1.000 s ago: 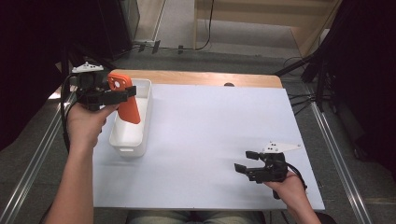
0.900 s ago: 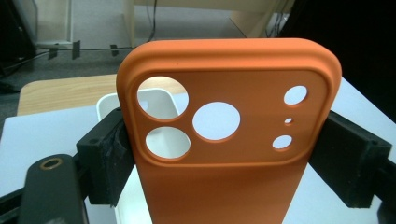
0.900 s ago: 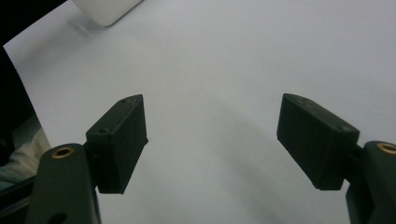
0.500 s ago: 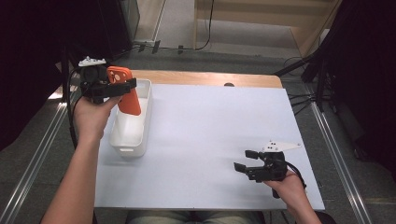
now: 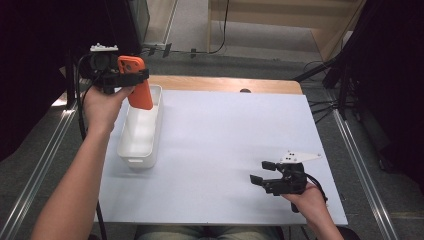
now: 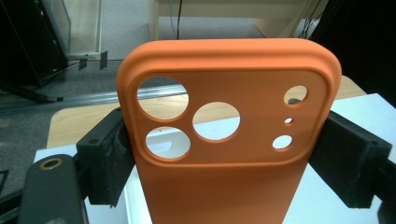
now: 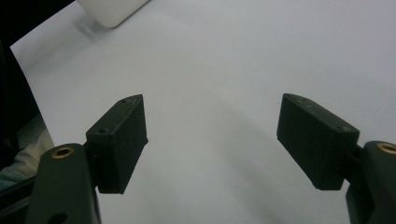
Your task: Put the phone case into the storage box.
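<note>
Maybe slips: left hand-held gripper (image 5: 131, 78) pinching only the orange phone case (image 5: 138, 90) edges above the white bin (image 5: 140, 130); right hand-held gripper (image 5: 264, 172) wide, empty.

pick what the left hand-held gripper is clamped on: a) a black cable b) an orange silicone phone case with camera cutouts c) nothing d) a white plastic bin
b: the left hand-held gripper has its black pads pressed on both sides of the orange silicone phone case with camera cutouts, held above the white plastic bin.
</note>
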